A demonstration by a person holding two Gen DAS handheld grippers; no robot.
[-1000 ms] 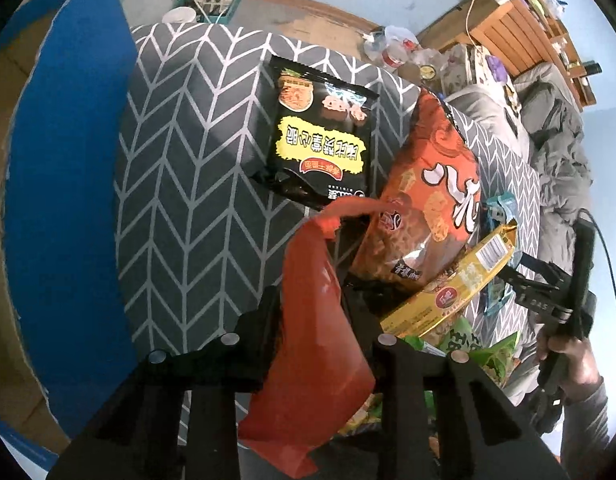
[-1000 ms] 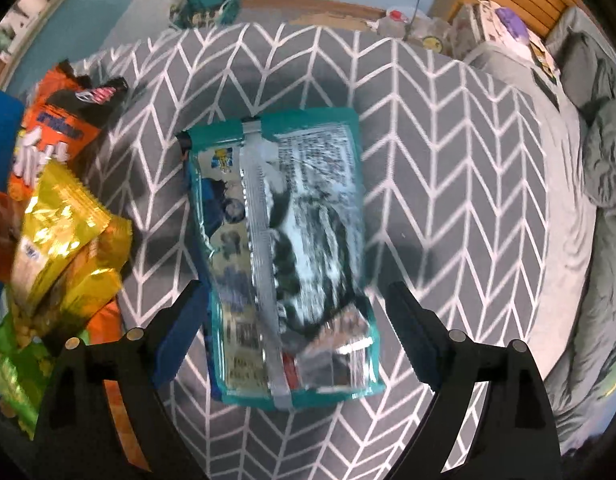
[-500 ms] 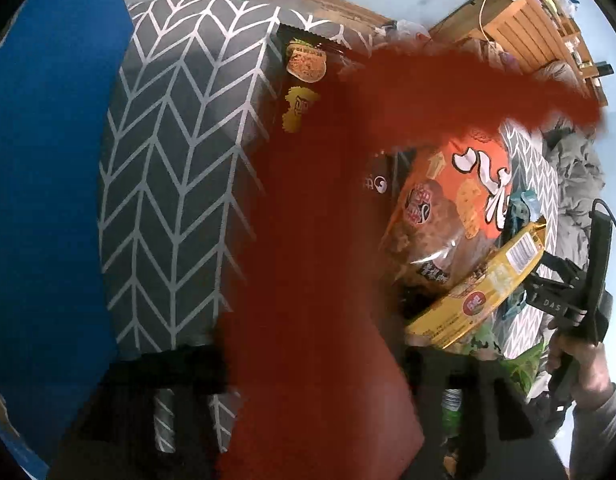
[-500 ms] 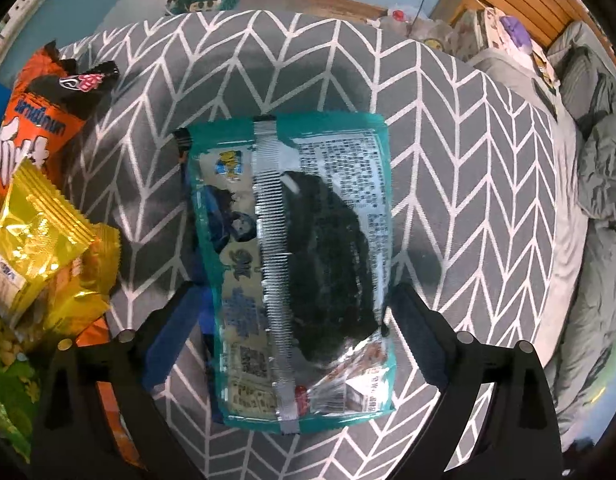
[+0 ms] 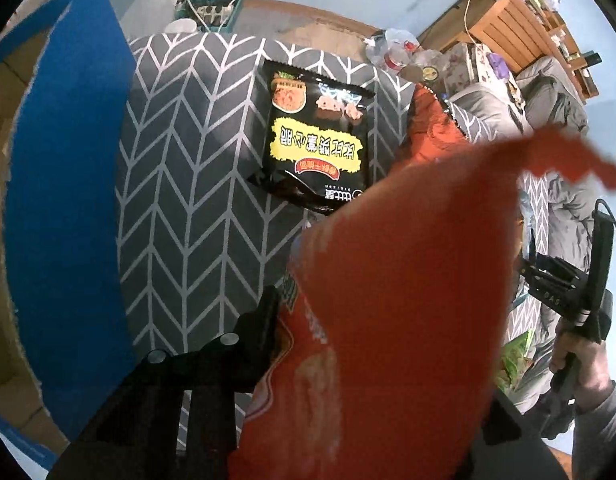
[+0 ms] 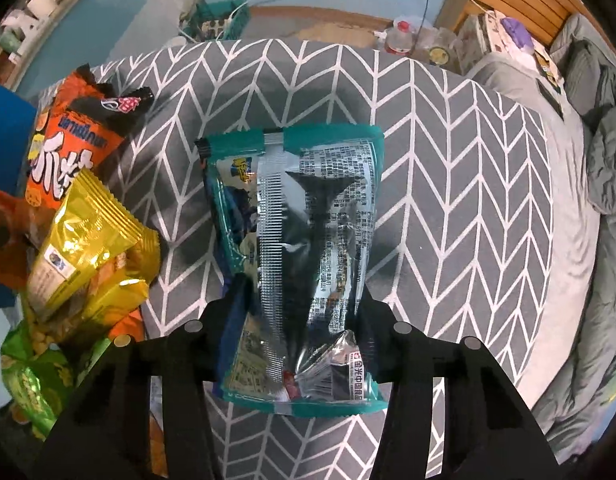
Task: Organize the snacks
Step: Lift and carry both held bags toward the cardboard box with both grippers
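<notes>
In my left gripper (image 5: 348, 380) the red-orange snack bag (image 5: 408, 300) had swung up over the last second, from hanging limp between the fingers to filling the lower right of the left wrist view; it was clamped at its lower end, though only the left finger showed and the other was hidden behind the film. My right gripper (image 6: 303, 312), which a second earlier stood spread around the teal snack bag (image 6: 295, 208), had drawn in until both fingers pressed the bag's sides near its lower half, the seam side facing up. I judged that both bags were now in hand, one lifted and one just pinched and not yet raised from the table (image 6: 448, 160) with its grey chevron cloth. Left of the teal bag lay the pile: a yellow bag (image 6: 87, 256), a green bag (image 6: 31, 380) at the lower left and an orange bag (image 6: 63, 148) above them, all close enough to brush on a leftward move. To the right the cloth lay bare up to its edge, where the bed (image 6: 588, 240) began. Farther off in the left view, the black snack bag (image 5: 320, 140) lay flat at upper centre, with bare cloth between it and the blue board (image 5: 63, 200) along the left edge.
</notes>
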